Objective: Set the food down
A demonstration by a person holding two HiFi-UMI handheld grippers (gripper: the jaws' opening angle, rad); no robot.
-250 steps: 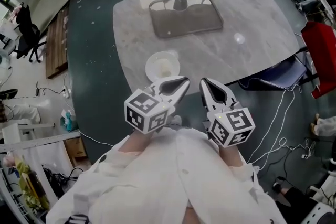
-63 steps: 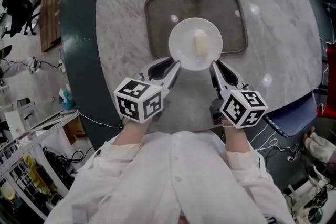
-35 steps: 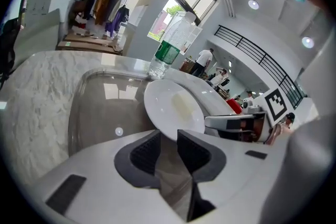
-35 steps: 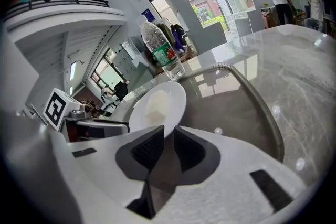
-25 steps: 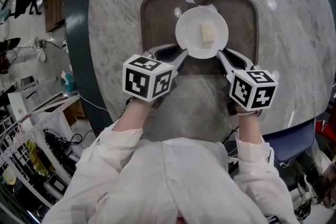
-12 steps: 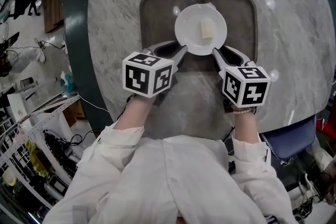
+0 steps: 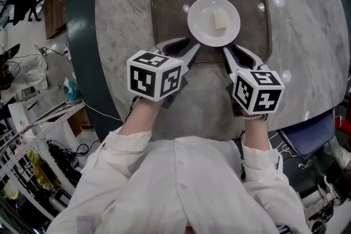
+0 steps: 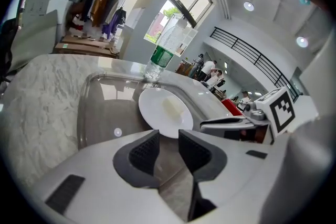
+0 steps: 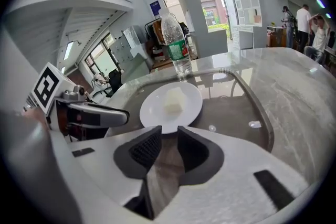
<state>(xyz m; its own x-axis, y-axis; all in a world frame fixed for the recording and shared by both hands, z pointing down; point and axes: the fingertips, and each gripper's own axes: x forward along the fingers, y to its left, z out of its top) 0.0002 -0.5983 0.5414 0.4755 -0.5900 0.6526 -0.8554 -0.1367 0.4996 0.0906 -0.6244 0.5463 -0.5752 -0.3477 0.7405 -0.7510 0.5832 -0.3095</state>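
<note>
Plate (image 7: 202,31) with food (image 7: 220,21) sat on tray (image 7: 164,13). Left tool (image 7: 193,51) and right tool (image 7: 226,52), narrowly parted and empty, flanked the plate's near rim; careless withdrawal could knock it.

Marble table (image 7: 126,19), dark floor (image 7: 82,35).

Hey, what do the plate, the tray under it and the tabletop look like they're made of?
Plate: glossy, opaque white, likely glazed ceramic, though melamine would look the same.
Tray: brown-tinted, see-through plastic, probably acrylic; lamp reflections sit on it and its raised rim looks clear.
Tabletop: polished grey-veined marble or a marble-look slab, going by the veining and the sheen.
</note>
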